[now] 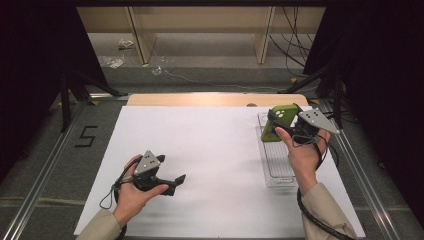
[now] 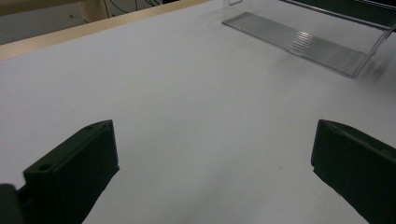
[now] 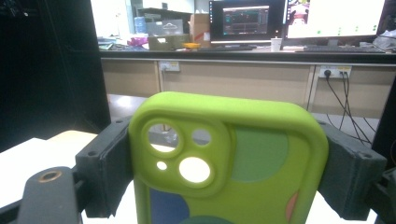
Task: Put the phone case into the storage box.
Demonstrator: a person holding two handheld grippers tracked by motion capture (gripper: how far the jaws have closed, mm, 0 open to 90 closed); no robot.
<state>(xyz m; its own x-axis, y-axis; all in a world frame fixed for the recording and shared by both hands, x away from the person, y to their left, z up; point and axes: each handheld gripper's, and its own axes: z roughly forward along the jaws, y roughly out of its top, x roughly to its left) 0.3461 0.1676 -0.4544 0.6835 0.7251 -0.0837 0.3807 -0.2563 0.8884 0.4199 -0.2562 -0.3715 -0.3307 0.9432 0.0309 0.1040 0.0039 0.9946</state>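
Note:
A lime-green phone case (image 1: pixel 276 122) with camera cut-outs is lifted above the far end of a clear plastic tray (image 1: pixel 280 172), and my right gripper (image 1: pixel 281 124) is shut on it. In the right gripper view the phone case (image 3: pixel 229 163) stands upright, back facing the camera, with a jaw pressed against each long side. My left gripper (image 1: pixel 176 182) rests low over the white sheet (image 1: pixel 215 150) at the near left, jaws wide apart. Nothing lies between its fingers (image 2: pixel 74 168), which frame bare white surface.
The clear ribbed tray (image 2: pixel 299 42) lies along the right side of the white sheet. A wooden table edge (image 1: pixel 215 99) runs behind the sheet, with metal rails (image 1: pixel 45 155) at both sides. Dark curtains and cables stand beyond.

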